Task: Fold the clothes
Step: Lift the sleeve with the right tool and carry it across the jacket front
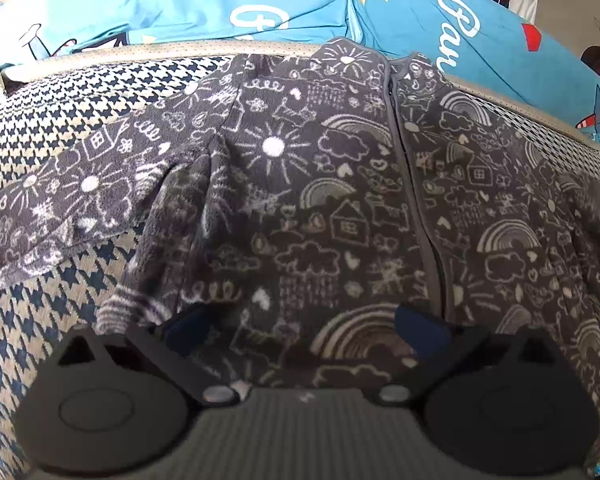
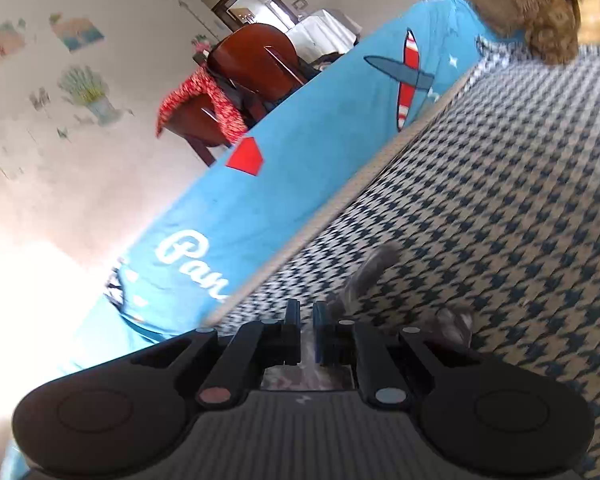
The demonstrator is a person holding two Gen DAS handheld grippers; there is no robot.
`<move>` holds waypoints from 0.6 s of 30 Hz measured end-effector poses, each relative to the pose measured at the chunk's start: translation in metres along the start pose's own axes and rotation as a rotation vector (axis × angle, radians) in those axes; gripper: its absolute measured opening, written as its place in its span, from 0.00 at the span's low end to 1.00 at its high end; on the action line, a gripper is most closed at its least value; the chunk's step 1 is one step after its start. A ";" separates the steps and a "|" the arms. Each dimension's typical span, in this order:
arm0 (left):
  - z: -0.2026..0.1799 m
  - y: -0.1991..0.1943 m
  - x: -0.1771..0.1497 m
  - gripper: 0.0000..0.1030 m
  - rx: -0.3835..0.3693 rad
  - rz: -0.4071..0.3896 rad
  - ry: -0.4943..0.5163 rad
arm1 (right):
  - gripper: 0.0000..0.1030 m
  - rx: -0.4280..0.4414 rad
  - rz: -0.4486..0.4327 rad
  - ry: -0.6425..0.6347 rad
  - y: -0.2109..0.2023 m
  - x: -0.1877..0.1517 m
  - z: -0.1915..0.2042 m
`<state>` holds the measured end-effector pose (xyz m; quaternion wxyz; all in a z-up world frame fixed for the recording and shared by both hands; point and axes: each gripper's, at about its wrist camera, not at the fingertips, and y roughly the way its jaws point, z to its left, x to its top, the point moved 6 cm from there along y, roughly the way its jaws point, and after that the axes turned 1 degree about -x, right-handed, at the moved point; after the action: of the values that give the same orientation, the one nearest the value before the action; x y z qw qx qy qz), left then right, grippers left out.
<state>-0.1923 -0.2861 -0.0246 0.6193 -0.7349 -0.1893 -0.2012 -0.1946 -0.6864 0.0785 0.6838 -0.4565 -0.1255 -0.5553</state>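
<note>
Grey fleece jacket point(image 1: 320, 200) with doodle print lies spread flat on houndstooth surface point(image 1: 60, 100), zip point(image 1: 404, 168) running up its middle, one sleeve point(image 1: 60, 192) stretched away from zip. Blue printed bedding point(image 1: 180, 0) just beyond jacket's collar end. Left gripper point(image 1: 300, 332) hovers low over jacket hem, jaws spread wide, nothing between them. Right gripper point(image 2: 307, 326) tilted, jaws pinched nearly together on grey fleece edge point(image 2: 364, 276); view blurred. Brown fuzzy item point(image 2: 532, 4) far across surface from jacket.
</note>
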 end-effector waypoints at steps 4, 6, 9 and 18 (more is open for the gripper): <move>-0.003 0.002 0.001 1.00 -0.004 0.001 -0.005 | 0.10 -0.129 0.019 -0.140 0.004 -0.006 0.000; -0.006 0.001 0.001 1.00 -0.015 -0.001 -0.003 | 0.10 -0.154 0.038 -0.153 0.005 -0.009 -0.006; -0.009 0.002 0.001 1.00 -0.017 -0.001 0.002 | 0.10 -0.144 0.056 -0.094 0.007 -0.008 -0.019; -0.011 0.004 0.000 1.00 -0.005 -0.004 0.016 | 0.29 -0.086 0.159 0.122 0.027 -0.013 -0.043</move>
<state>-0.1908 -0.2972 -0.0263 0.6188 -0.7344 -0.1851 -0.2087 -0.1902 -0.7117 0.0329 0.7117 -0.4592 -0.0230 -0.5311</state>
